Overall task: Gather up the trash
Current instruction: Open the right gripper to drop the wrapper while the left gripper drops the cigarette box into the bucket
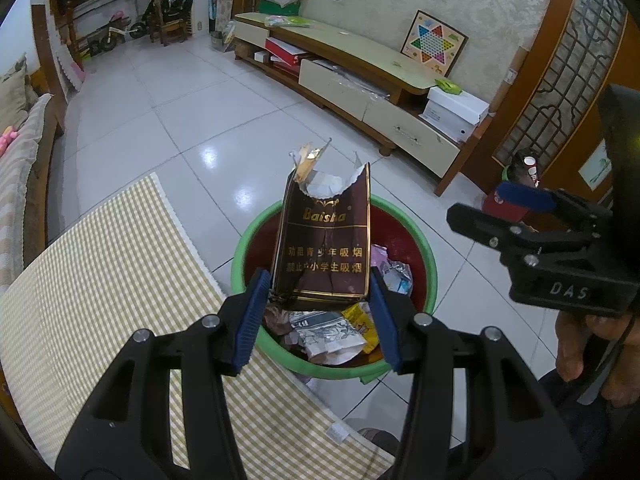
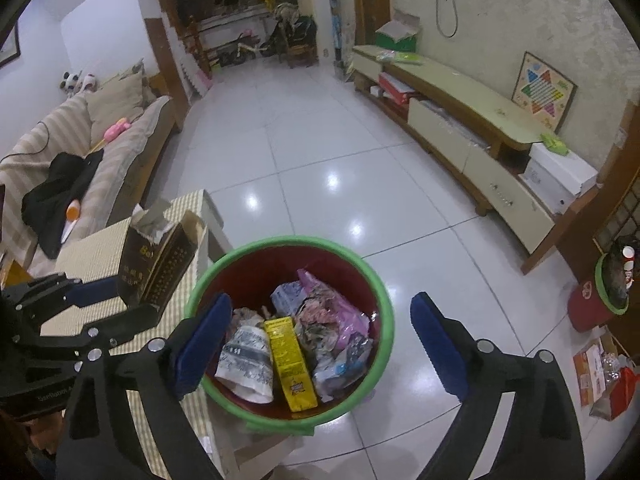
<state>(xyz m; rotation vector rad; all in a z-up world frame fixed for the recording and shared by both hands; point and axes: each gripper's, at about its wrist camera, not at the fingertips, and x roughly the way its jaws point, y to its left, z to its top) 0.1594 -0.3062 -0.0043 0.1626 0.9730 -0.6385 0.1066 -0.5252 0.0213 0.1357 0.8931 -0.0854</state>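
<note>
The left claw (image 1: 318, 300) is clamped on the bottom of a torn brown cigarette pack (image 1: 322, 248), which stands upright between its blue pads over the near rim of the red bin (image 1: 424, 248) with the green lip. Gold lettering on the pack reads "Baisha", with lines of Chinese characters below. The right claw (image 2: 320, 340) hangs wide and empty above the bin's wrappers, among them a yellow packet (image 2: 290, 364). The checked bench (image 1: 100, 280) sits just beside the bin.

Green-rimmed red bin (image 2: 362, 276), yellow-checked tablecloth (image 1: 104, 280)
</note>
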